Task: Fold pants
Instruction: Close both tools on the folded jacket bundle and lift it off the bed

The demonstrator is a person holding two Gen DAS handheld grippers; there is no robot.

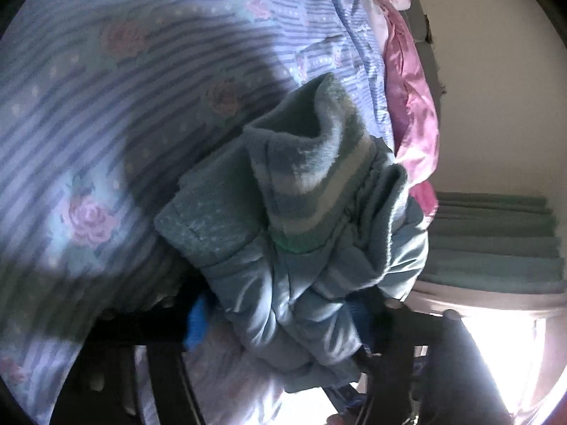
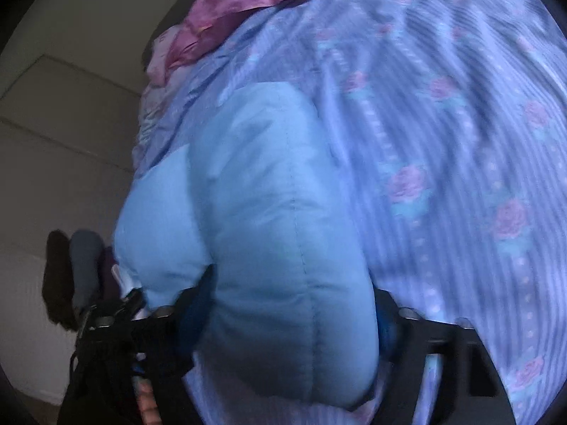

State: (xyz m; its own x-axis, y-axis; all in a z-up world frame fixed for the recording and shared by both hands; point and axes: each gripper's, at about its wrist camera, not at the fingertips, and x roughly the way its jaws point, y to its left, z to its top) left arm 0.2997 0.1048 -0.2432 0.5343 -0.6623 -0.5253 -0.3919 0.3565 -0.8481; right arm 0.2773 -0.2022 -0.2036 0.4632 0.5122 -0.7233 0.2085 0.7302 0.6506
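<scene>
Pants (image 1: 312, 233), light blue and bunched, hang above the bed (image 1: 88, 124): my left tool (image 1: 283, 322) grips the striped waistband end, my right tool (image 2: 294, 304) clamps a padded fold.

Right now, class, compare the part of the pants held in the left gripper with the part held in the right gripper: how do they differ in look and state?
The left gripper holds a bunched, crumpled end of the pants showing fleecy striped lining; the right gripper holds a smooth, puffy quilted stretch with a plain stitched seam. The left part looks greyer and shaded, the right brighter blue. Both are clamped between fingers above the floral striped bedspread.
</scene>
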